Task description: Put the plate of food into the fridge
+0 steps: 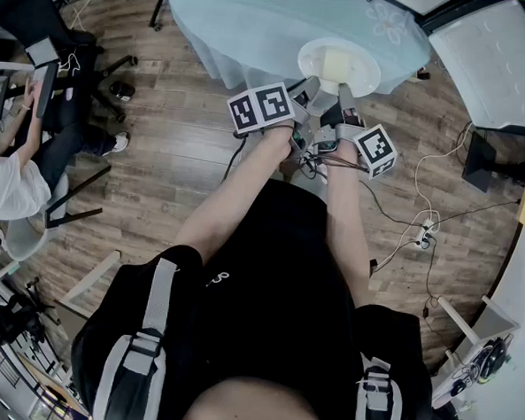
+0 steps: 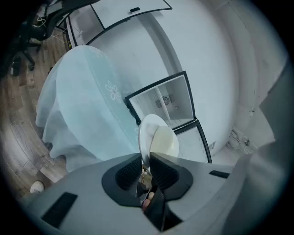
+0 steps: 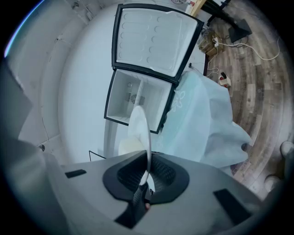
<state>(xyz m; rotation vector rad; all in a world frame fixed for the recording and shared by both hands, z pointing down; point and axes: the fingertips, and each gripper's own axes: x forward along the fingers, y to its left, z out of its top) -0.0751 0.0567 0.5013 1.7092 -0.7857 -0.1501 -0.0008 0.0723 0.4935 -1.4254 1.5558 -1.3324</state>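
A white plate (image 1: 340,66) carrying a pale yellow piece of food (image 1: 336,60) is held over the near edge of the blue-clothed table (image 1: 256,22). My left gripper (image 1: 310,88) is shut on the plate's near-left rim, and my right gripper (image 1: 345,99) is shut on the near-right rim. In the left gripper view the plate (image 2: 148,131) and food (image 2: 165,142) rise from between the pads. The right gripper view shows the plate (image 3: 140,131) edge-on in the shut jaws (image 3: 148,176). Beyond it the small fridge (image 3: 135,98) stands open, its door (image 3: 154,39) swung wide.
The cloth-covered table (image 3: 200,119) stands between me and the fridge (image 2: 165,102). The fridge door (image 1: 498,64) shows at the upper right. A seated person (image 1: 16,172) and an office chair (image 1: 52,32) are at the left. Cables and a power strip (image 1: 423,234) lie on the wooden floor.
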